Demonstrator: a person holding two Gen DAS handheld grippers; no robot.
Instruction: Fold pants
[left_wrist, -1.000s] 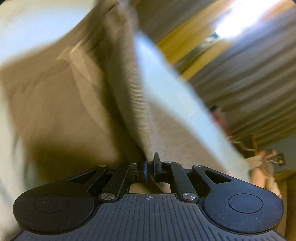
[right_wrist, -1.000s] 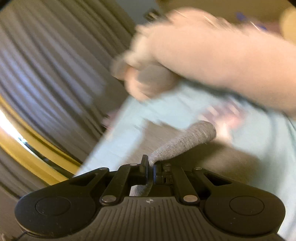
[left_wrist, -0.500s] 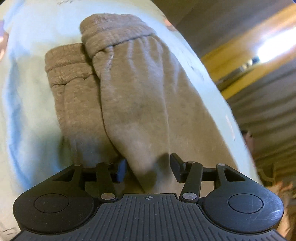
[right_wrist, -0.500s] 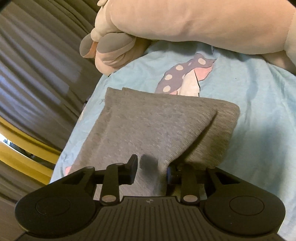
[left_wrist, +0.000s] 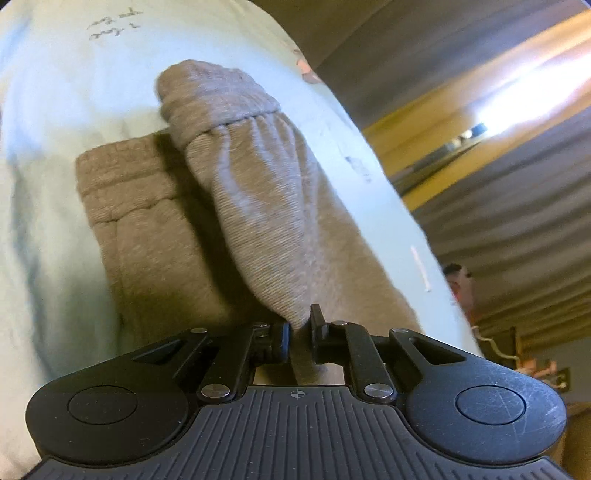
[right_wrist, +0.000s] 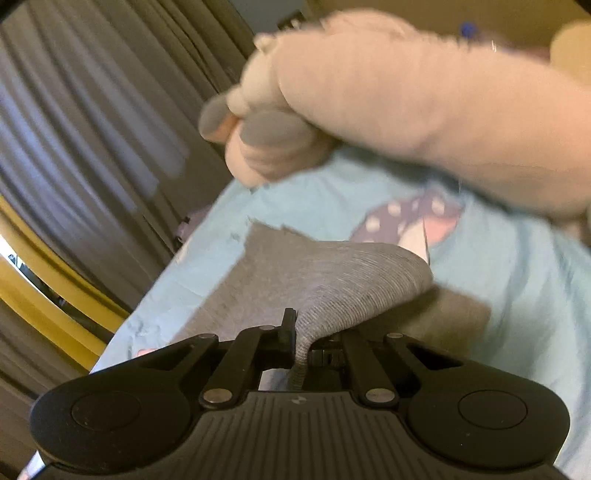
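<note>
Grey-brown sweatpants (left_wrist: 258, 206) lie on a light blue bed sheet (left_wrist: 55, 110). In the left wrist view their two ribbed leg cuffs point away, and one leg is lifted over the other. My left gripper (left_wrist: 299, 326) is shut on a fold of that lifted leg. In the right wrist view my right gripper (right_wrist: 301, 334) is shut on a raised fold of the pants (right_wrist: 332, 280), and the rest lies flat on the sheet (right_wrist: 517, 280).
A large pale pink plush toy (right_wrist: 388, 103) lies on the bed just beyond the pants. Dark grey curtains (right_wrist: 92, 122) and a yellow frame (right_wrist: 48, 280) stand past the bed's edge. The sheet has a spotted mushroom print (right_wrist: 410, 221).
Half a second ago both grippers were open over the flat pants. Both have now shut on folds of the fabric and lifted them.
</note>
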